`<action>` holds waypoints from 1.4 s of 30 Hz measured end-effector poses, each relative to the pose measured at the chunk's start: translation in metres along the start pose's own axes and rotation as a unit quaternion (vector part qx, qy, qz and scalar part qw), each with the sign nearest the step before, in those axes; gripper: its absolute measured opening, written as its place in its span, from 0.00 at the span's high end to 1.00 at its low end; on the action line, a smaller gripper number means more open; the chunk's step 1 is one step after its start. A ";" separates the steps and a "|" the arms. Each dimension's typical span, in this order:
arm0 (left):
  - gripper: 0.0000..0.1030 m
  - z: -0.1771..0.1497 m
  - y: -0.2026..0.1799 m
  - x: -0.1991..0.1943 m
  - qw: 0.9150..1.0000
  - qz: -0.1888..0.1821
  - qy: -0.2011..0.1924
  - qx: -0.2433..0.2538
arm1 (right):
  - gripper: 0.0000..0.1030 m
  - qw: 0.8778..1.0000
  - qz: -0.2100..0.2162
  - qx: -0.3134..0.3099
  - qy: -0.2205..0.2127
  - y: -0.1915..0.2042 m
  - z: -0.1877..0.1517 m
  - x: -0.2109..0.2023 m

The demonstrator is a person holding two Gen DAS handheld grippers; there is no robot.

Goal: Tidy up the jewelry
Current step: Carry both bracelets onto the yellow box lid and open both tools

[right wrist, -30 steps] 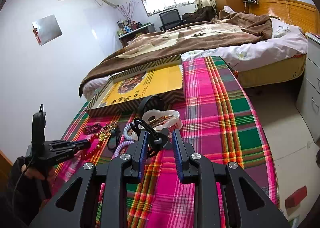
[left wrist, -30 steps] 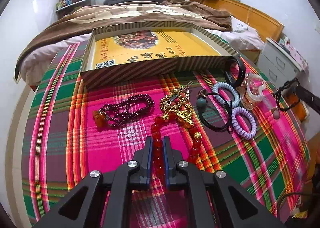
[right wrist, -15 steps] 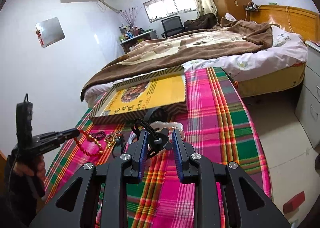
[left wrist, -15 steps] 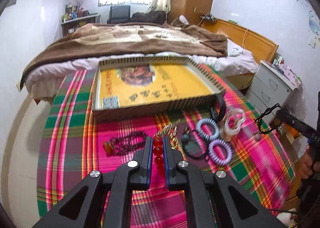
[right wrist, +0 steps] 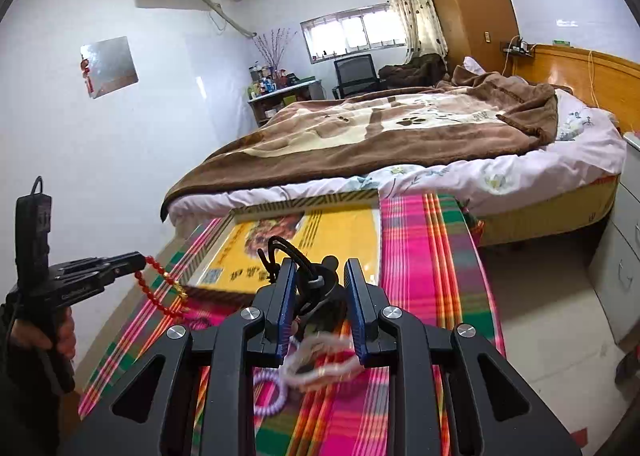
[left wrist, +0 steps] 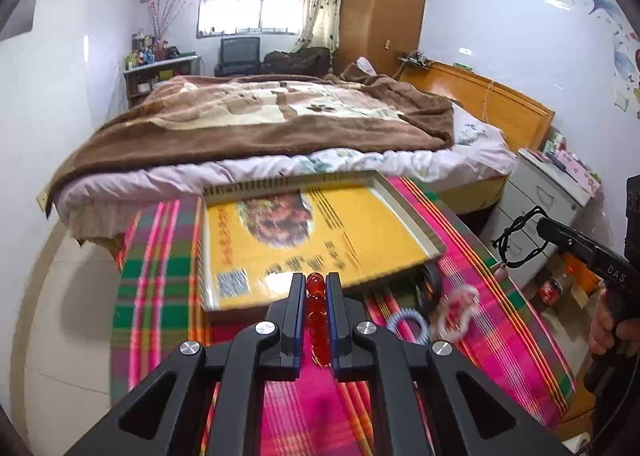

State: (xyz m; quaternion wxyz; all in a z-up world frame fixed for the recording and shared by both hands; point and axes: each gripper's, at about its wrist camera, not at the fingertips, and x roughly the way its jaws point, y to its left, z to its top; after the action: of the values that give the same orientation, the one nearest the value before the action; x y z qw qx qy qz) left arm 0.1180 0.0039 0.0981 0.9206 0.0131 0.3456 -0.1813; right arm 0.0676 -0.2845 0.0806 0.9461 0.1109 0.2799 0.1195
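The left gripper (left wrist: 316, 288) is pinching a red glass-bead strand (left wrist: 317, 316) and the right gripper (right wrist: 320, 276) is clamping a black cord bracelet (right wrist: 292, 256), both hanging clear above the shallow yellow-lined cardboard tray (left wrist: 404, 207), probably for dropping in.

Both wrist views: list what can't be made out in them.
- Left wrist view: red bead necklace hangs out of sight below the left gripper.
- Left wrist view: motion blur smears the print in the yellow box.
- Right wrist view: right gripper partly hides the black cord bracelet.
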 end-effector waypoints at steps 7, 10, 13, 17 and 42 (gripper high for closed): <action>0.91 0.038 0.018 0.032 1.000 0.009 -0.009 0.000 | 0.76 0.999 -0.012 -0.006 0.029 -0.010 0.036 0.059; 0.91 0.050 0.028 0.056 1.000 0.004 -0.001 -0.008 | 0.76 0.999 -0.018 -0.013 0.042 -0.013 0.044 0.086; 0.91 0.058 0.034 0.077 1.000 0.003 0.004 -0.009 | 0.76 0.998 -0.020 -0.017 0.062 -0.017 0.050 0.117; 0.91 0.068 0.047 0.113 1.000 0.001 0.018 -0.025 | 0.76 0.996 -0.019 -0.023 0.082 -0.018 0.055 0.152; 0.91 0.053 0.088 0.234 0.988 0.092 0.114 -0.049 | 0.75 0.980 -0.065 -0.069 0.175 -0.041 0.048 0.272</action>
State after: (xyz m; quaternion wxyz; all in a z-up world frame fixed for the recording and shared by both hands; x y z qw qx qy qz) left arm 0.3444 0.0021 -0.0206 0.8875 0.0204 0.4541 -0.0757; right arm 0.3228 -0.2514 -0.0282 0.8935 0.0040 0.4392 0.0940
